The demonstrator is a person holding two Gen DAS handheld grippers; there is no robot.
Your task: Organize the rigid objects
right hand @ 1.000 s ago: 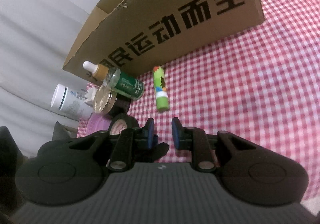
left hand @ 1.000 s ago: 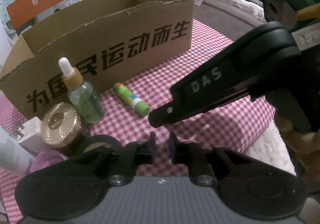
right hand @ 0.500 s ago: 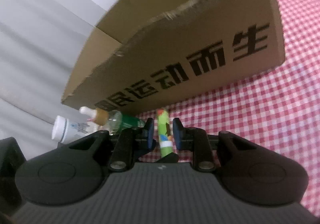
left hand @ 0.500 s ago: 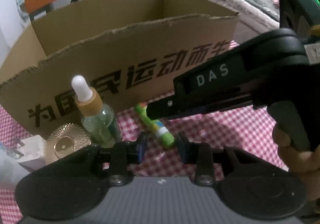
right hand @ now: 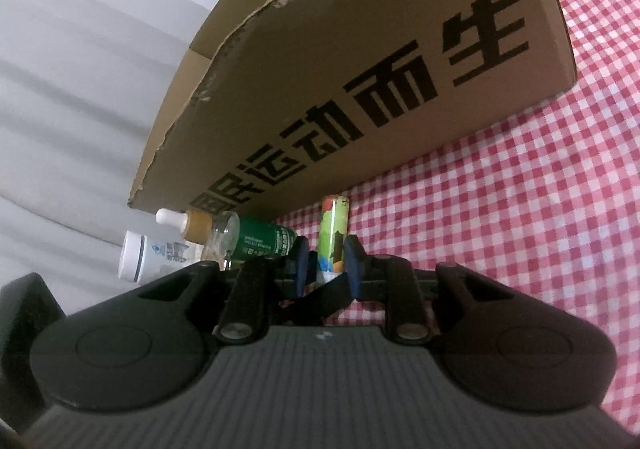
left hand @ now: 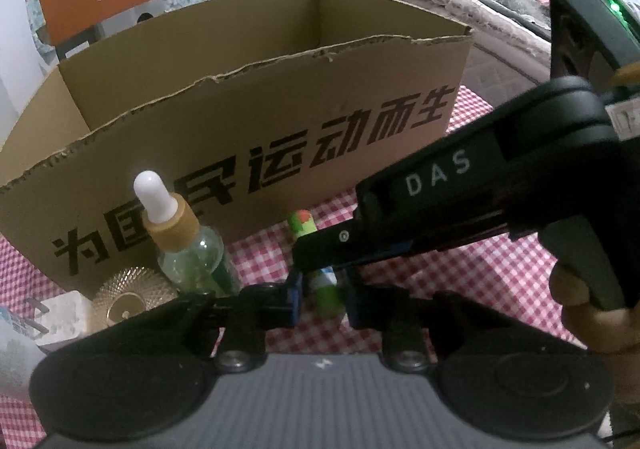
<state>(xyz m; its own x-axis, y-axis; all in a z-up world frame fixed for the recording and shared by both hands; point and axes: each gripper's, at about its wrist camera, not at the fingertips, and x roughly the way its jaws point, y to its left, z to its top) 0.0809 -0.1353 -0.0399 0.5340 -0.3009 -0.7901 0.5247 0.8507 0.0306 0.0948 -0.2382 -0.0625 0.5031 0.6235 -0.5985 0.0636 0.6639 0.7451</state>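
The glue stick [right hand: 333, 239] lies lengthwise between the right gripper [right hand: 326, 269] jaws—nearly pressed together, contact unclear—with the left gripper [left hand: 320, 301] equally narrow beside it.

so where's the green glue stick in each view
Left wrist: the green glue stick lies low centre, partly hidden by the right gripper.
Right wrist: centre, between the blue pads.
Shared landmark: the cardboard box just behind it.
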